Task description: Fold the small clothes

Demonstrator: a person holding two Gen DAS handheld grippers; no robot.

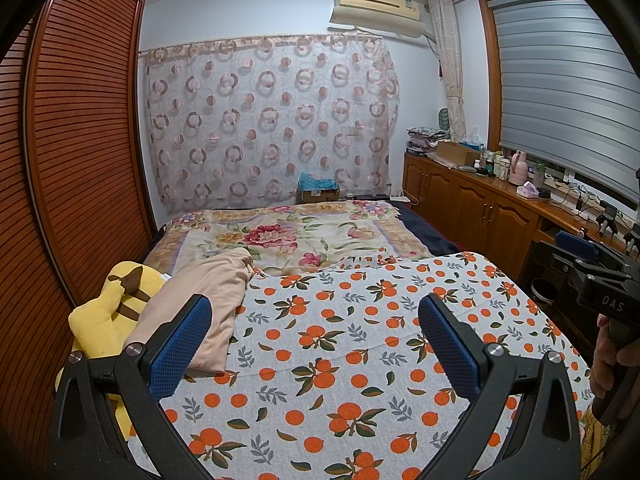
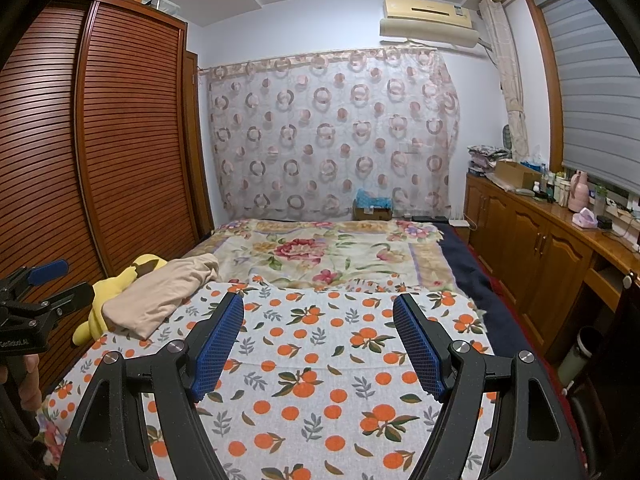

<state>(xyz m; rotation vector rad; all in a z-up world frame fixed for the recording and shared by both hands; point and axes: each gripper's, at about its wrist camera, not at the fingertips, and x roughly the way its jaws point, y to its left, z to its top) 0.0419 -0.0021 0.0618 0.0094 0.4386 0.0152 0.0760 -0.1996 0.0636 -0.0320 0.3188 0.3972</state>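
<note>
A crumpled beige garment [image 1: 200, 300] [image 2: 160, 292] lies at the left of the bed, on the orange-print cloth [image 1: 360, 340] [image 2: 340, 360]. It leans against a yellow plush toy [image 1: 108, 312] [image 2: 120, 280]. My left gripper [image 1: 316, 308] stands open above the cloth with nothing between its blue pads; its left pad sits just in front of the garment's near edge. My right gripper [image 2: 318, 306] hovers open over the middle of the cloth, empty, to the right of the garment. Each gripper shows at the edge of the other's view, held by a hand.
A floral blanket [image 1: 288, 240] [image 2: 320, 252] covers the far half of the bed. A slatted wooden wardrobe [image 1: 80, 140] [image 2: 120, 140] stands close on the left. A wooden sideboard [image 1: 480, 200] [image 2: 540, 232] with bottles and boxes runs along the right.
</note>
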